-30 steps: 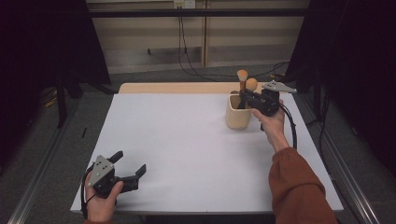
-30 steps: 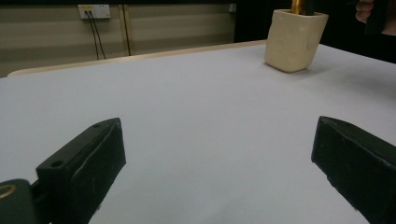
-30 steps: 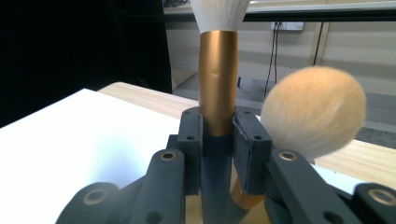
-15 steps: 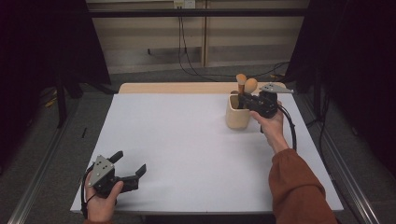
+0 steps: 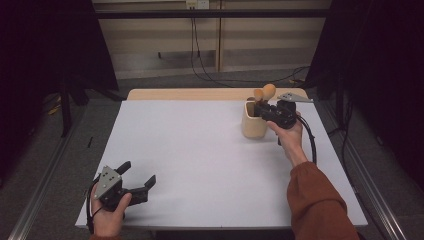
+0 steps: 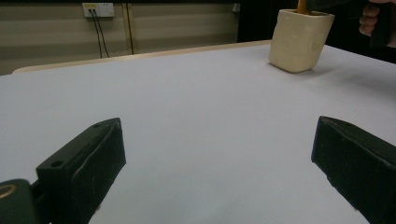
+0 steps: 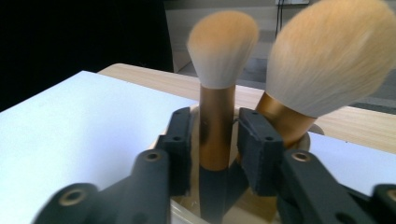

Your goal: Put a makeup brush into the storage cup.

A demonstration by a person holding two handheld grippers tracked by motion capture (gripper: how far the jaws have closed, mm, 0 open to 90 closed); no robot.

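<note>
Reaching over the cream holder (image 5: 254,125) at the far right of the desk (image 5: 210,150), your right gripper (image 7: 215,140) has its fingers (image 7: 180,140) closed around the gold handle of the nearer makeup brush (image 7: 219,93), just below the bristles. Gripping that low on the handle looks sensible: the fluffy head would squash and slip, while the handle gives a firm, straight hold for lifting the brush up out of the holder. Whether the pads press hard or just rest on the handle cannot be told from the right gripper view.

A second brush (image 7: 322,60) leans beside it in the same holder, its handle just behind your right-hand finger, so it may get nudged as you pull. Both brushes stand head-up, which keeps the bristles clean and leaves the handles open to you from the side.

Your left gripper (image 5: 137,182) sits at the near left edge of the desk, well apart from the holder, with its fingers (image 6: 88,163) spread wide and nothing between them. It seems parked there to stay clear.

No brand, label or writing can be read on the holder, the brushes or the grippers.
</note>
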